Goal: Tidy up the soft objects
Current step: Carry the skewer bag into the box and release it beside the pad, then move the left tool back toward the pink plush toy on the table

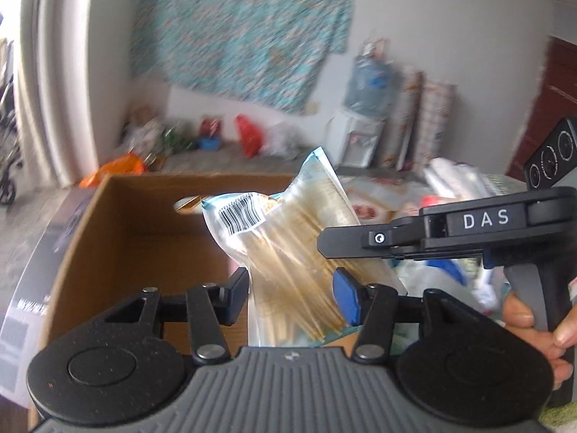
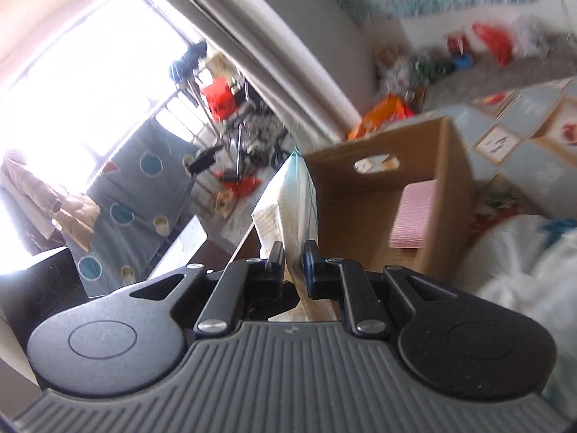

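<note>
Both hands on the noodle packet (image 1: 288, 252) above the open cardboard box (image 1: 119, 238): my left gripper (image 1: 292, 294) pinches its wide body, my right gripper (image 2: 294, 258) is pressed together on the thin edge seam, so the floppy pack stays steady going in

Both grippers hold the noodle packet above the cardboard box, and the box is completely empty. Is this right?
Not quite. The right wrist view shows a pink ribbed item lying inside the cardboard box. The rest stands: the left gripper and right gripper hold the noodle packet.
</note>
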`<control>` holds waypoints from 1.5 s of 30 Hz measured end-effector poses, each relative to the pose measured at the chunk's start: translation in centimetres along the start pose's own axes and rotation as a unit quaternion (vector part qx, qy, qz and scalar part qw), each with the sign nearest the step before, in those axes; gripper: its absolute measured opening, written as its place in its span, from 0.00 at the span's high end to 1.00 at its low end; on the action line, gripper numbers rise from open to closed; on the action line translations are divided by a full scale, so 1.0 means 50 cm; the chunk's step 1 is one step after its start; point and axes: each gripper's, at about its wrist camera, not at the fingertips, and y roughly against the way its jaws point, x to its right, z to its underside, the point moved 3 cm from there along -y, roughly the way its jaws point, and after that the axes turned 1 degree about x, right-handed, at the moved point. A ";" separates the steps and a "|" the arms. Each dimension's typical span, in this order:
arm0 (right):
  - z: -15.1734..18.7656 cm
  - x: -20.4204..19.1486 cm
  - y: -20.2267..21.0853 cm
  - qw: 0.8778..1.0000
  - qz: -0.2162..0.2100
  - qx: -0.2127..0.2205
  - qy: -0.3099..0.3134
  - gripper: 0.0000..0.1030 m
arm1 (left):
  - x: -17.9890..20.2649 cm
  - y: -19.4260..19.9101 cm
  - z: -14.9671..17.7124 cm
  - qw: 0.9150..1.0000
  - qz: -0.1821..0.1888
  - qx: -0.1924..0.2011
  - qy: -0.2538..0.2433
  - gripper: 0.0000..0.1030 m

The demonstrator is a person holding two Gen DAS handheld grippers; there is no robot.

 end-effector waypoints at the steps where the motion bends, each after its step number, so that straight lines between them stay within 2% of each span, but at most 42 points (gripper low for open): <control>1: -0.013 0.000 -0.040 1.000 0.004 -0.015 -0.005 0.90 | -0.027 -0.020 -0.011 1.000 -0.008 -0.014 0.014 0.51; 5: -0.054 0.016 -0.177 0.998 0.033 -0.053 -0.013 0.90 | -0.114 -0.109 -0.049 0.997 -0.041 -0.061 0.036 0.53; 10: -0.095 0.064 -0.312 0.994 0.073 -0.075 -0.022 0.90 | -0.200 -0.203 -0.054 0.990 -0.076 -0.110 0.049 0.54; 13: -0.116 0.102 -0.362 0.992 0.104 -0.075 -0.021 0.88 | -0.241 -0.244 -0.050 0.985 -0.092 -0.138 0.056 0.55; 16: -0.125 0.119 -0.390 0.990 0.110 -0.087 -0.022 0.84 | -0.268 -0.269 -0.036 0.979 -0.097 -0.163 0.069 0.55; 18: -0.124 0.120 -0.389 0.991 0.105 -0.085 -0.018 0.76 | -0.272 -0.279 -0.032 0.978 -0.095 -0.171 0.067 0.54; 20: -0.122 0.121 -0.375 0.990 0.111 -0.081 -0.008 0.71 | -0.268 -0.282 -0.032 0.979 -0.095 -0.173 0.061 0.54; 29: -0.139 0.123 -0.322 0.994 0.086 -0.062 -0.004 0.69 | -0.264 -0.282 -0.032 0.979 -0.105 -0.168 0.053 0.54; 32: -0.146 0.108 -0.285 0.996 0.074 -0.045 0.007 0.69 | -0.262 -0.268 -0.036 0.981 -0.105 -0.154 0.052 0.54; 34: -0.151 0.100 -0.247 0.998 0.061 -0.033 0.012 0.69 | -0.257 -0.246 -0.043 0.985 -0.100 -0.132 0.050 0.50; 36: -0.155 0.087 -0.202 0.998 0.049 -0.018 0.015 0.64 | -0.247 -0.217 -0.053 0.988 -0.096 -0.110 0.041 0.47; 38: -0.155 0.075 -0.145 0.999 0.039 -0.002 0.020 0.57 | -0.234 -0.182 -0.059 0.992 -0.089 -0.086 0.034 0.40; 42: -0.140 0.047 0.007 0.998 0.032 0.037 0.036 0.50 | -0.187 -0.099 -0.069 0.997 -0.067 -0.037 0.016 0.30; 45: -0.113 0.039 0.143 0.995 0.044 0.070 0.049 0.43 | -0.131 -0.038 -0.067 0.999 -0.041 0.004 -0.004 0.22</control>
